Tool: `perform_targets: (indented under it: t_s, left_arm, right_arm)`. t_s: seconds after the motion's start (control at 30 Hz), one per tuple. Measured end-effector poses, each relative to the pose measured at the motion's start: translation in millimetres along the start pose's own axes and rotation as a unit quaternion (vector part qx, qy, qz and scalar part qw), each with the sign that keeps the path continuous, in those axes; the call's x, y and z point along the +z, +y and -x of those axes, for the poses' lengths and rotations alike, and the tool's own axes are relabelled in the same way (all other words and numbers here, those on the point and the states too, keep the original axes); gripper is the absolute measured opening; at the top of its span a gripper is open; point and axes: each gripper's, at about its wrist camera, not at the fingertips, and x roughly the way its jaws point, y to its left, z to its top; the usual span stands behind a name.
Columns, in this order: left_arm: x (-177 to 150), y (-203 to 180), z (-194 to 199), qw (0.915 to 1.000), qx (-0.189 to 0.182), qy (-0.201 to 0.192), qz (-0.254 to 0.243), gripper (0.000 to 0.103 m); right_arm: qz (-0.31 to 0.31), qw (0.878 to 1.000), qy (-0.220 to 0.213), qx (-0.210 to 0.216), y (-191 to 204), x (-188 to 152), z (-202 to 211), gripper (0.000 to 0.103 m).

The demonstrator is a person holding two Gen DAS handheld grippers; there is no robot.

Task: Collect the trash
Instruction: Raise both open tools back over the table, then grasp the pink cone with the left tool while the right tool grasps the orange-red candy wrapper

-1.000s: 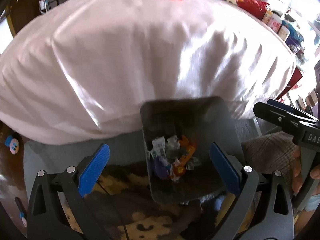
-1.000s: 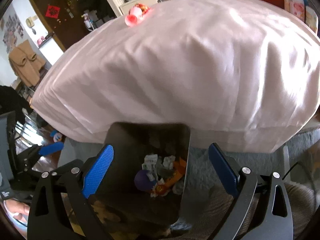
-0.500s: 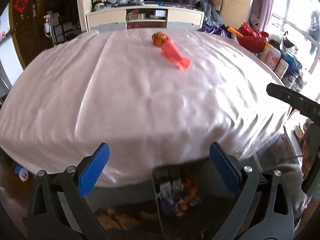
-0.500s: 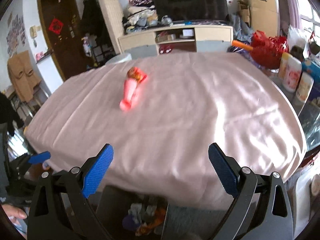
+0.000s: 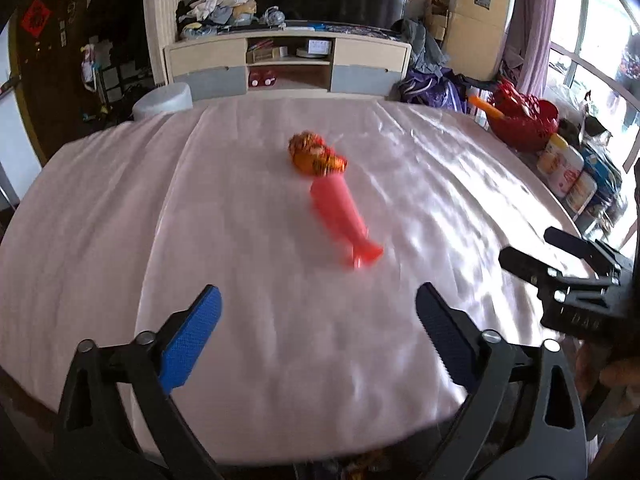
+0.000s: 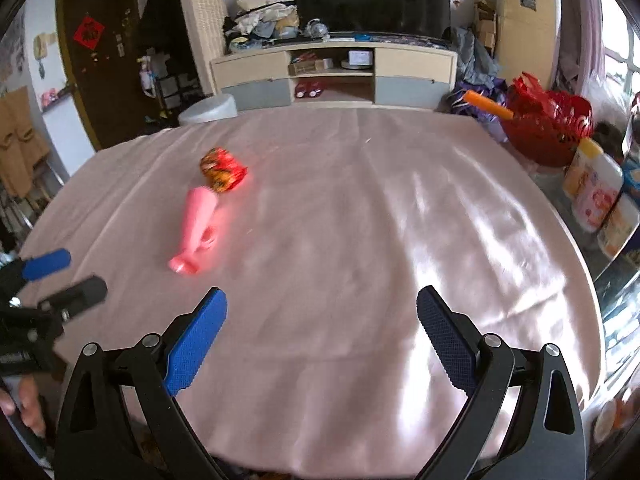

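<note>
From the left wrist view, my left tool (image 5: 318, 342) hangs over the near edge of the surface (image 5: 120, 220), which is draped in a pale pink cloth. Its blue pads stand wide apart and are closing slightly, with nothing but cloth between them. Straight ahead of the tool and well apart from it lies the trash: a pink plastic bottle (image 5: 342, 216) on its side, its narrow end pointing back toward me, and a crumpled orange-and-red wrapper (image 5: 316, 156) touching the bottle's far end. To the right of the tool, my right tool (image 5: 568, 260) reaches in over the cloth's edge, with part of my hand (image 5: 618, 376) below it. Farther right, beyond the cloth, sits a red basket (image 5: 524, 120).

From the right wrist view, my right tool (image 6: 322, 340) is released, pads wide with only cloth between them. The pink bottle (image 6: 196, 228) lies ahead and to the left of it, the wrapper (image 6: 222, 170) at the bottle's far end. My left tool (image 6: 60, 280) shows at the left edge, near the bottle's narrow end but not touching it. The red basket (image 6: 548, 124) stands far off to the right, with white bottles (image 6: 596, 188) just beside it.
</note>
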Motion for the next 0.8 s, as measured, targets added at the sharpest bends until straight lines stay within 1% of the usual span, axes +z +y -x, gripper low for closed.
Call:
perform_targets:
  t_s: [0.1,0.13,0.17,0.27,0.4,0.57,0.6,0.67,0.73,0.8]
  left_arm:
    - [17.2,-0.3,-15.0,1.0000,-0.002,-0.002,0.005,0.079]
    - [24.0,-0.6,-23.1,1.0000,-0.003,0.000,0.005,0.074]
    - [28.7,-2.3,-29.3,1.0000,-0.005,0.002,0.005,0.069]
    - [40.6,-7.4,-52.1,0.9998,-0.007,0.016,0.000,0.061]
    - [46.1,-13.9,-86.0,0.9990,-0.009,0.043,-0.002,0.059]
    - [45.8,-15.2,-116.6,0.9974,-0.014,0.070,-0.004,0.058]
    - [46.0,-13.0,-120.4,0.9973,-0.013,0.072,-0.005,0.055]
    - [49.2,-8.4,-122.6,0.9978,-0.008,0.065,-0.009,0.032]
    - [52.6,-0.4,-122.9,0.9978,-0.009,0.065,-0.007,0.031]
    - [55.1,5.7,-121.2,0.9980,0.001,0.061,-0.014,0.031]
  right_arm:
    - [-0.003,1.000,-0.003,-0.006,-9.3,9.8,-10.3,0.096]
    - [-0.005,1.000,-0.003,-0.007,-12.5,12.8,-13.4,0.096]
    - [-0.008,1.000,-0.005,-0.009,-16.4,15.8,-17.0,0.096]
    - [-0.017,1.000,-0.006,-0.008,-23.6,23.3,-25.1,0.096]
    - [-0.020,1.000,-0.005,-0.001,-27.3,33.6,-36.1,0.096]
    - [-0.011,1.000,0.000,0.010,-20.7,48.3,-51.3,0.096]
    - [-0.009,1.000,0.000,0.014,-19.0,51.6,-54.3,0.096]
    - [-0.006,1.000,0.001,0.022,-14.6,58.7,-61.5,0.096]
    - [-0.005,1.000,0.002,0.029,-9.3,65.6,-69.0,0.096]
    - [-0.003,0.999,0.003,0.040,-1.4,73.9,-78.5,0.096]
